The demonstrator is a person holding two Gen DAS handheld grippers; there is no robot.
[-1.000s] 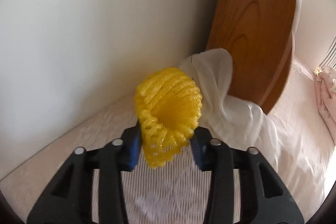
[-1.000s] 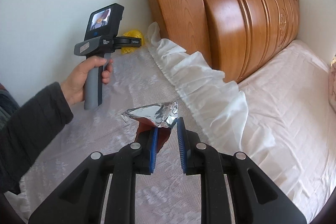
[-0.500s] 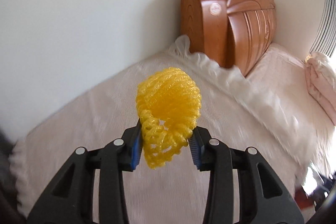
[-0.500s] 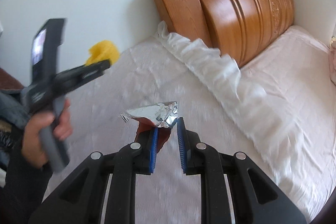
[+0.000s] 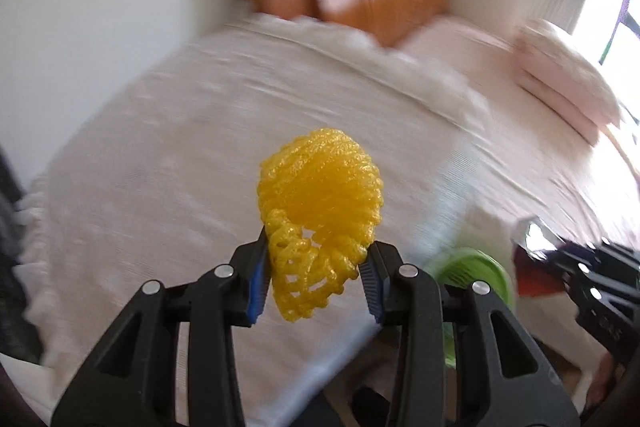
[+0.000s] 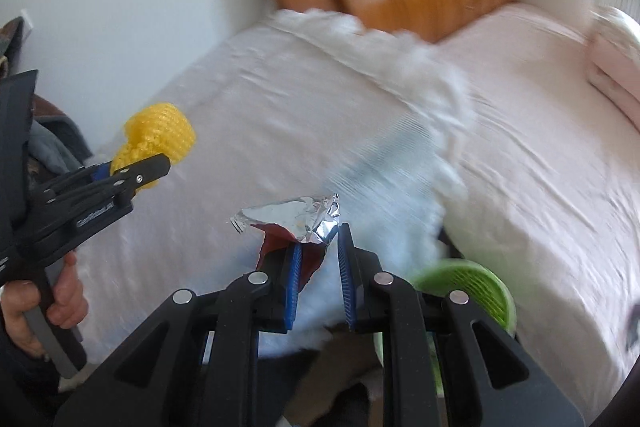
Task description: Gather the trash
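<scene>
Both grippers have pulled back off the bed – green slatted plastic basket (image 6: 472, 291) now visible.
Left gripper (image 5: 316, 279) clamps yellow foam fruit net (image 5: 320, 203), right gripper (image 6: 318, 267) pinches torn foil snack wrapper (image 6: 296, 219); release only above the basket's rim.

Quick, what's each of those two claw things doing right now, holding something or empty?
Left gripper: closed on the yellow foam net.
Right gripper: closed on the foil wrapper.

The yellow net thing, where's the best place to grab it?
Grab the yellow foam net at its open lower rim, as the left hand-held gripper does now: one finger on each side, squeezing the soft mesh across its narrow width. It is a hollow, springy tube, so a pinch from below flattens the rim and holds it, while the rounded top would probably slip.
</scene>
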